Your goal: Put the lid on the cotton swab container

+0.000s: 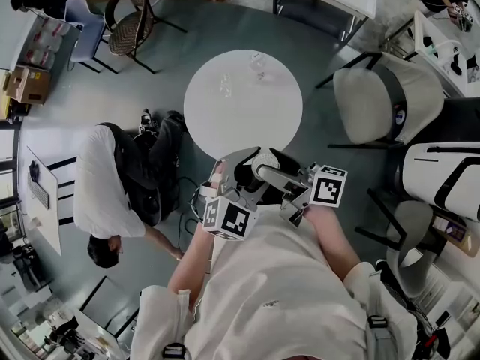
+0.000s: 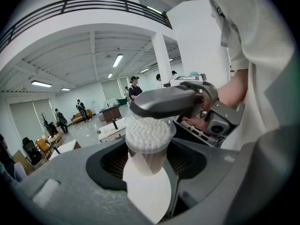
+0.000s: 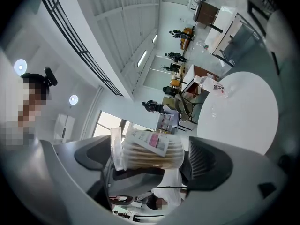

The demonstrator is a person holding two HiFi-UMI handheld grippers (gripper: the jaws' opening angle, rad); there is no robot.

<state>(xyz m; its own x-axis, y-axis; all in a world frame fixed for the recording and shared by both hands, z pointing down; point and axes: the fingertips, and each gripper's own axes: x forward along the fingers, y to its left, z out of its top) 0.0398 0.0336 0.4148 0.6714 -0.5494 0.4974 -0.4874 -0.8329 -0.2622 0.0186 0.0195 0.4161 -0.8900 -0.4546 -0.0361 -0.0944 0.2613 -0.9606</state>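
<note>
The cotton swab container [image 2: 146, 146] is a clear tub packed with white swabs, and my left gripper [image 2: 150, 162] is shut on its body, holding it in the air near my chest. A clear lid [image 2: 150, 124] sits over the swab tips. One grey finger [image 2: 168, 102] of my right gripper lies across that lid end. In the right gripper view the container [image 3: 150, 153] lies sideways with its pink label up and the lid [image 3: 116, 149] at its left end. My right gripper [image 3: 145, 162] stands open around it, with its right pad clear of the base. In the head view both grippers [image 1: 234, 172] [image 1: 264, 169] meet above the table's near edge.
A round white table [image 1: 244, 118] carries a few small clear items [image 1: 259, 66] at its far side. A person [image 1: 112, 193] bends over on the floor to the left. A padded armchair [image 1: 386, 96] stands to the right, a wicker chair [image 1: 129, 17] at the back left.
</note>
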